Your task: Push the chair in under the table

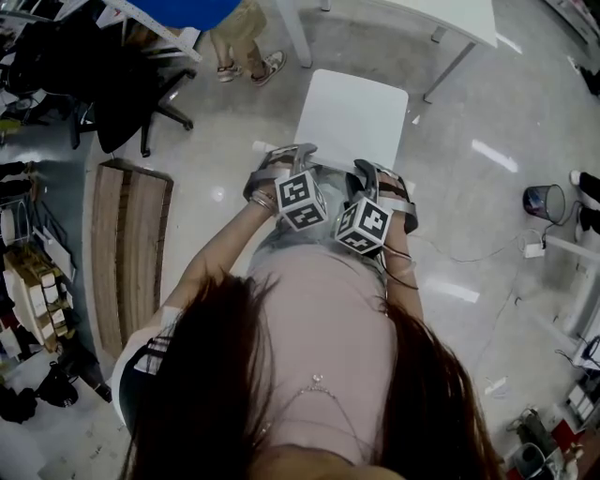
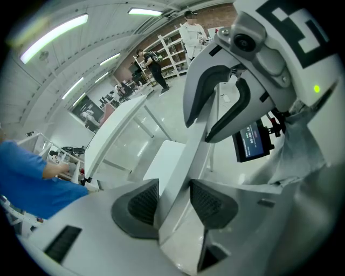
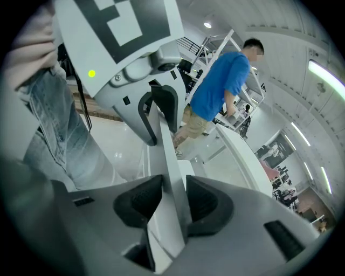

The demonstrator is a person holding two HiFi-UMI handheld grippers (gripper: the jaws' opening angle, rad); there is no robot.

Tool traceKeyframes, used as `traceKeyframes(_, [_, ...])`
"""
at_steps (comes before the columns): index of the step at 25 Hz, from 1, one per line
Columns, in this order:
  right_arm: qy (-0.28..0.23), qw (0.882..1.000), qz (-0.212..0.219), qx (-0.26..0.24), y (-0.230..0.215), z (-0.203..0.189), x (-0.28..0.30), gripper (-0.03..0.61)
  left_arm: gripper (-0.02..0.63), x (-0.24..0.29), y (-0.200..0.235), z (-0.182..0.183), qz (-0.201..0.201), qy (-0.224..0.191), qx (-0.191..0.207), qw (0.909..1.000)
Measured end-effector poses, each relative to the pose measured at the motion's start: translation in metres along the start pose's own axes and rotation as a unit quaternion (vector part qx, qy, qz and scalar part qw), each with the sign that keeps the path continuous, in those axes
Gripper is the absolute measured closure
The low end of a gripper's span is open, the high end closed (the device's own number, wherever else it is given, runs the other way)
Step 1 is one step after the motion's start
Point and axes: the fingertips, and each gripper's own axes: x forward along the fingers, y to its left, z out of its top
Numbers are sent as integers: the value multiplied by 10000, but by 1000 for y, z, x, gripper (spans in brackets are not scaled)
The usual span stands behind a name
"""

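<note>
Chair (image 1: 352,117): white, on the glossy floor right in front of the person; its seat is near the white table (image 1: 450,14) at the far side but not under it.
Backrest (image 2: 186,172): the thin white top edge runs between both pairs of jaws.
Left gripper (image 1: 286,159): jaws narrowly apart and clamped on the backrest – a ribbed pad (image 2: 144,204) lies against each face of the panel.
Right gripper (image 1: 370,171): the same pinch further right along that edge, with its pads (image 3: 141,202) tight on the panel.
Hands: side by side and close together, both grippers slanting down and away from the body – marker cubes face up towards the person.
Surroundings: a wooden board (image 1: 127,253) lies on the floor at left, and a person in a blue shirt (image 3: 221,81) stands beyond the table.
</note>
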Motion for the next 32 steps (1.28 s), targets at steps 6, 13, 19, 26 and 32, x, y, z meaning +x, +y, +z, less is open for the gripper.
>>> traceKeyframes(6, [107,9999,62,73,-16,3,14,434,433,10,19,3,-61,-23,86,9999])
traceKeyframes(13, [238,9995,159,139,-31,2,24,434,440,20,32,9,-263,-36,199,9994])
traceKeyframes(19, [257,9993,195,209,-41,-1,29,434,443,27,40,15,-382,-59,246,9989])
traceKeyframes(26, [221,9993,154,245,-58,4,35,433,443,30,57,19,-361,-112,277,9989])
traceKeyframes(32, [291,9991,153,268,-67,4,47,433,443,43,68,17,-361,-115,319,9988])
